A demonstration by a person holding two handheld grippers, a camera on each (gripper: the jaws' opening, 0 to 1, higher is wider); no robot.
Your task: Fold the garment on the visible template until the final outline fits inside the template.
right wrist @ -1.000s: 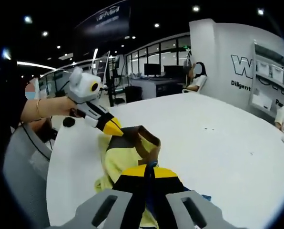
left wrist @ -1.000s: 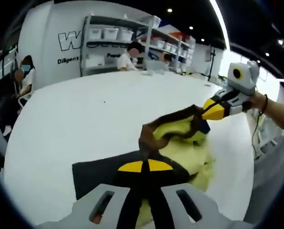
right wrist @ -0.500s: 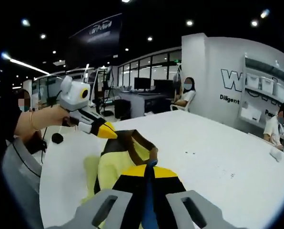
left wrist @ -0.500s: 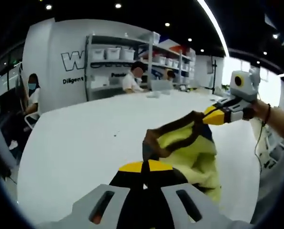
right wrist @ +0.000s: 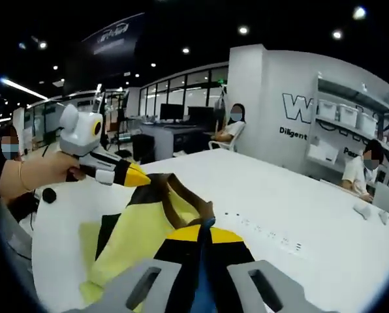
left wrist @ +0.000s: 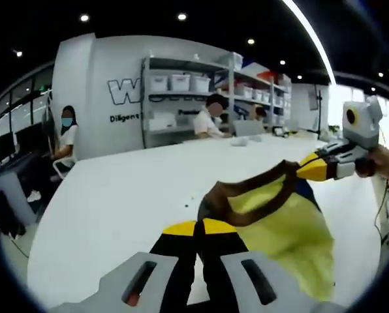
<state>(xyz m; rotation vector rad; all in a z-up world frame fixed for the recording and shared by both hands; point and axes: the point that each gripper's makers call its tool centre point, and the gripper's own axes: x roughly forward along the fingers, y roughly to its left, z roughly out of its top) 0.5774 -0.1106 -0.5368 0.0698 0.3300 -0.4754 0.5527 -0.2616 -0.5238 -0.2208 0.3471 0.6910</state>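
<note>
Because each gripper pinches one end of the brown collar [left wrist: 247, 189], the yellow garment [left wrist: 292, 241] hangs free between them above the white table [left wrist: 116, 195], its body drooping below the stretched neckline. This looks like a lift to shake the cloth out flat before laying it down to fold; that is a judgement from how it hangs.

In the left gripper view, the left gripper [left wrist: 198, 225] has its jaws closed together on the near end of the collar, at the bottom centre. The right gripper [left wrist: 312, 168] comes in from the right, its yellow tip clamped on the far end of the collar, held by a hand [left wrist: 384, 163] with a band at the wrist.

In the right gripper view the same hold shows mirrored: the right gripper [right wrist: 204, 228] is closed on the collar [right wrist: 175, 195] near the bottom centre, and the left gripper [right wrist: 137, 176] reaches in from the left, gripped by a hand [right wrist: 38, 173], its tip shut on the other end. The garment [right wrist: 129, 241] falls down and to the left, with dark trim along one edge.

Both tools are held level and well apart, keeping the collar taut. No template can be made out under the cloth. Far off, seated people [left wrist: 64, 137] and shelves [left wrist: 188, 85] line the wall.
</note>
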